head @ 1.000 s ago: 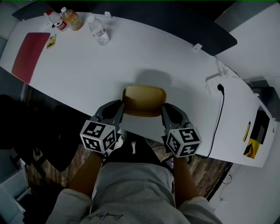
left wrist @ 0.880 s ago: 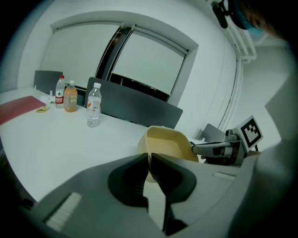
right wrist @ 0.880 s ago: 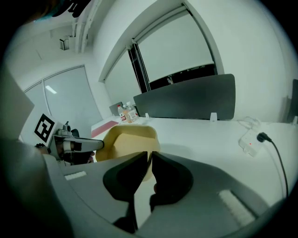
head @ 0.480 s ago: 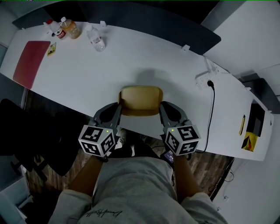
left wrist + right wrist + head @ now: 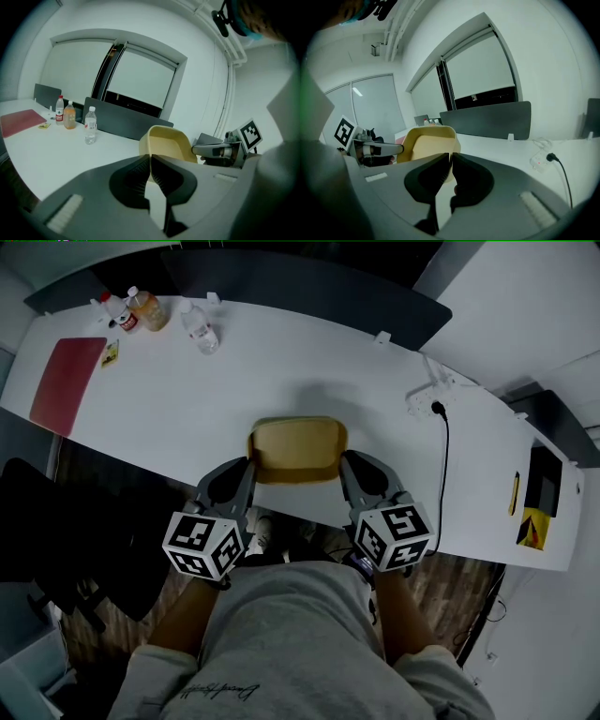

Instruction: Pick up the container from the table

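**Two-sided grip, both tongs closed**

Your left gripper (image 5: 251, 465) is pinched onto the left rim of the yellow container (image 5: 297, 448). Your right gripper (image 5: 344, 463) is pinched onto its right rim. The container is held between them at the near edge of the white table (image 5: 187, 399).

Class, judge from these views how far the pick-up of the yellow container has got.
Done: the left gripper and right gripper are each shut on a side rim of the yellow container, at the near edge of the table. In hand: that two-sided grip. Left: a clear lift; the views don't settle whether its base is off the table.
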`<state>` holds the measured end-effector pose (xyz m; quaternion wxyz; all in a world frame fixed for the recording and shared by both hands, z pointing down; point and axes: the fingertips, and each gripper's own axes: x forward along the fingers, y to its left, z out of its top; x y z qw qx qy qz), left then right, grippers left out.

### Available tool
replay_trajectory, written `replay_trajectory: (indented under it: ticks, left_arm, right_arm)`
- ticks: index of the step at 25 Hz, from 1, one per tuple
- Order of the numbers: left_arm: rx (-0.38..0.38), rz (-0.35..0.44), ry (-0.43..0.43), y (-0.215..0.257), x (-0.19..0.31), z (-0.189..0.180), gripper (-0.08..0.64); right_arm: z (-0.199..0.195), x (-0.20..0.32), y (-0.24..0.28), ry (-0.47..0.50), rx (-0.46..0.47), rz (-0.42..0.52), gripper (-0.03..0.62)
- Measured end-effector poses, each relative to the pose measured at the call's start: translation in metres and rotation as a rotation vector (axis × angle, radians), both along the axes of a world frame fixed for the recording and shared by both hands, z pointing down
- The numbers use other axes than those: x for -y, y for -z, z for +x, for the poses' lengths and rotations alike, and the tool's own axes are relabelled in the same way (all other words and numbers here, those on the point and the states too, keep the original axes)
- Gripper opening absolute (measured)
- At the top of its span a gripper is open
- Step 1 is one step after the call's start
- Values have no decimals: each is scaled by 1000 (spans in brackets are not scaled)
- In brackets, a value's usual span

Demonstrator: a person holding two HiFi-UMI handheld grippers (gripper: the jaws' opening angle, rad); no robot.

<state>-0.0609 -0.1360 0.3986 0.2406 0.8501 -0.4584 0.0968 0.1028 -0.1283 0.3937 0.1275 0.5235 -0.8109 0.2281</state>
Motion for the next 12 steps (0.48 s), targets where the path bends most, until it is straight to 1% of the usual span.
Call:
replay_trajectory:
  ticks: [5, 12]
  left_arm:
    - [6, 40, 1, 15, -5, 0, 15]
    - [2, 50, 16, 21, -8, -6, 15]
  right_arm:
    - [0, -4, 14, 0, 8, 28, 40]
    - [-6, -9, 19, 13, 21, 37, 40]
